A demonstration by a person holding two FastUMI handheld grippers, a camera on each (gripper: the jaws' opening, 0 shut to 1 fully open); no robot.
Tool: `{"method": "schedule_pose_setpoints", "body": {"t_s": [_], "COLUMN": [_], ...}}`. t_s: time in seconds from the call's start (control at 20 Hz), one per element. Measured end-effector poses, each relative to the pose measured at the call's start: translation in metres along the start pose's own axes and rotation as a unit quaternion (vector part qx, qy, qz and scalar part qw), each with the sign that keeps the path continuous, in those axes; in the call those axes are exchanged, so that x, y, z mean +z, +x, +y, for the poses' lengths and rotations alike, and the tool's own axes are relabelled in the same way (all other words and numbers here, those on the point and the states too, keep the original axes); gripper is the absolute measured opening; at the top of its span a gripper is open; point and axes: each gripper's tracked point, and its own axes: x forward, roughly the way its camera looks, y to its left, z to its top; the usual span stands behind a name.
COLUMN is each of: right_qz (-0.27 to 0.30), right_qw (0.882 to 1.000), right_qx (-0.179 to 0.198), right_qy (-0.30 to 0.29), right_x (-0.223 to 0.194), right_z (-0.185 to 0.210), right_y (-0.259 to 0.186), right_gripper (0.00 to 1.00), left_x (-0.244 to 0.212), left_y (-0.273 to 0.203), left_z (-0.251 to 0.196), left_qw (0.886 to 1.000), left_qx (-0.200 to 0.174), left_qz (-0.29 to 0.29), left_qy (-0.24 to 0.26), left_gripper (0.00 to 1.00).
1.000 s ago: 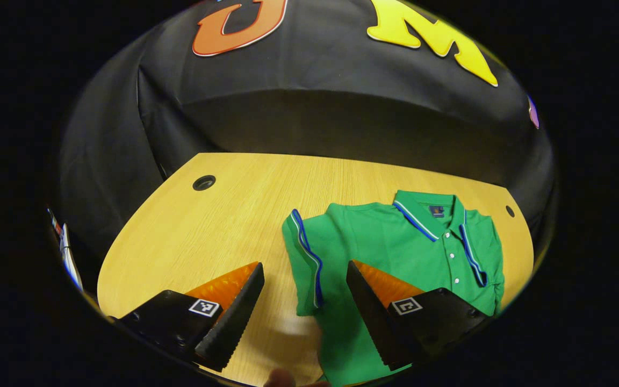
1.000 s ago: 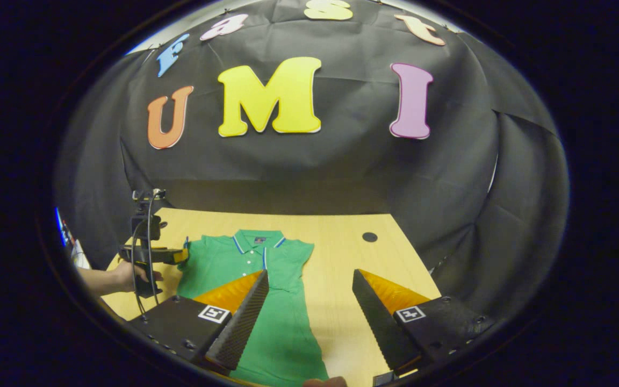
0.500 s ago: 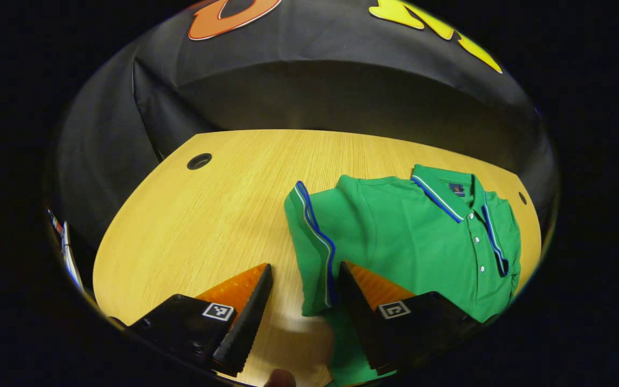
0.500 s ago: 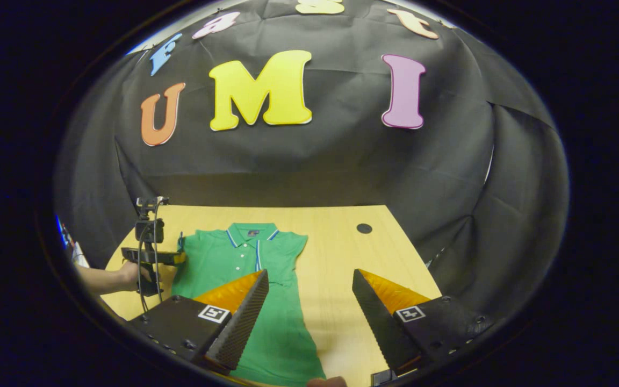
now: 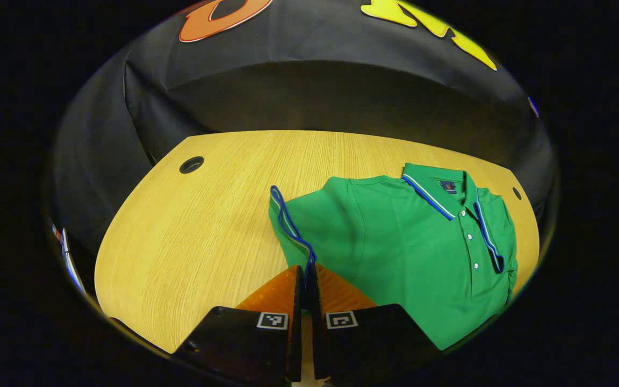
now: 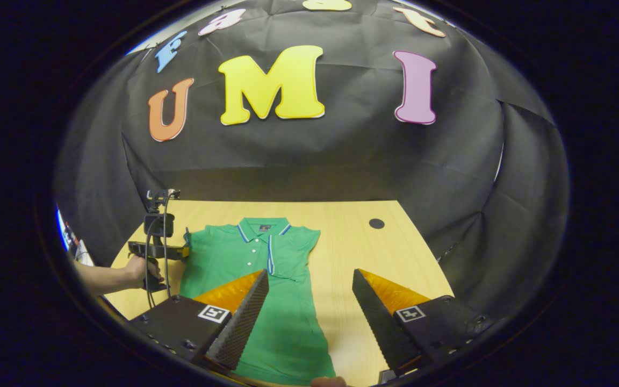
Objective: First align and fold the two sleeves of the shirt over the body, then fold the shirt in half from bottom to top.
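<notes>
Since half a second ago the left hand-held gripper (image 5: 305,271) has gone from spread fingers to clenched, its two fingers now pinched together on the blue-and-white trimmed edge of the shirt's sleeve (image 5: 288,226). That sleeve has lifted off the counter (image 5: 202,226) and stands up in a ridge just ahead of the fingertips. Beyond it the green shirt (image 5: 411,242) lies flat, collar toward the booth wall, buttons down the placket, with the far sleeve folded in over the body.

In the right gripper view the right hand-held gripper (image 6: 309,285) is released, fingers wide apart above the shirt's lower half (image 6: 282,322) and the bare counter just beside it. Farther off, a hand (image 6: 140,271) holds the left hand-held gripper (image 6: 180,251) at the shirt's sleeve edge. A round hole (image 6: 376,223) sits in the counter near the far right corner.
</notes>
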Motion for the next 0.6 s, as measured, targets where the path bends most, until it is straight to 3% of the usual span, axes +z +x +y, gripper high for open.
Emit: {"method": "schedule_pose_setpoints", "body": {"t_s": [0.15,0.35,0.45,0.6], "right_qz": [0.001,0.001,0.000,-0.006], "right_qw": [1.000,1.000,1.000,1.000], "right_qx": [0.003,0.005,0.006,0.001], "right_qy": [0.001,0.004,0.011,0.012], "right_x": [0.000,-0.003,-0.004,-0.005], "right_z": [0.003,0.005,0.006,-0.001], "right_y": [-0.002,-0.004,-0.006,-0.014], "right_gripper": [0.96,0.96,0.93,0.96], "left_x": [0.016,0.046,0.060,0.070], "left_y": [-0.014,-0.037,-0.048,-0.058], "left_z": [0.000,-0.018,-0.039,-0.074], "left_qw": [0.999,0.997,0.994,0.992], "left_qx": [-0.015,-0.032,-0.052,-0.079], "left_qz": [-0.027,-0.074,-0.089,-0.093], "left_qy": [-0.007,0.011,0.025,0.044], "left_gripper": [0.06,0.05,0.05,0.04]}}
